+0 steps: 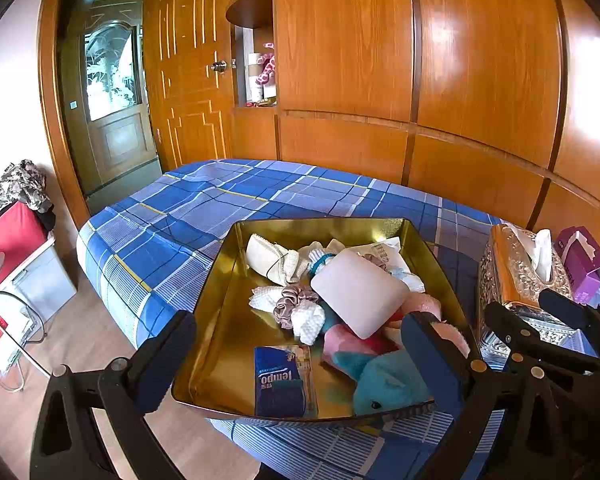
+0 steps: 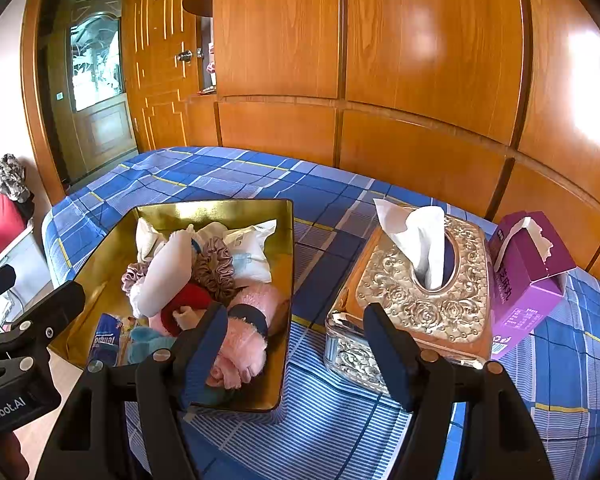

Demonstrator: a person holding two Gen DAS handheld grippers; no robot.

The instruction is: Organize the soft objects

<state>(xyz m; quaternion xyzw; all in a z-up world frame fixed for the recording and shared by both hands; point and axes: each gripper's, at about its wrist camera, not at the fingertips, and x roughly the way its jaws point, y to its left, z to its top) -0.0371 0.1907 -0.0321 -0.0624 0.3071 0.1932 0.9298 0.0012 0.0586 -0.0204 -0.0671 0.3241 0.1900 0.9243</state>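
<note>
A gold metal tray [image 1: 220,320] [image 2: 286,240] sits on the blue plaid bed [image 1: 204,204] [image 2: 332,208]. It holds a pile of soft things: a pale pink pad [image 1: 358,294], a mauve scrunchie [image 1: 290,304], white cloths [image 1: 274,258], a teal plush fish [image 1: 388,384], pink fluffy socks [image 2: 248,332], a brown scrunchie [image 2: 216,268] and a blue Tempo tissue pack [image 1: 284,382]. My left gripper [image 1: 300,360] is open and empty over the tray's near edge. My right gripper [image 2: 296,352] is open and empty between the tray and the ornate tissue box [image 2: 420,292].
A purple tissue carton [image 2: 528,280] [image 1: 584,260] stands right of the ornate tissue box [image 1: 520,276]. Wooden wardrobe panels run behind the bed. A red case [image 1: 12,236], a plastic bin and a glass side table [image 1: 8,320] stand on the floor at left.
</note>
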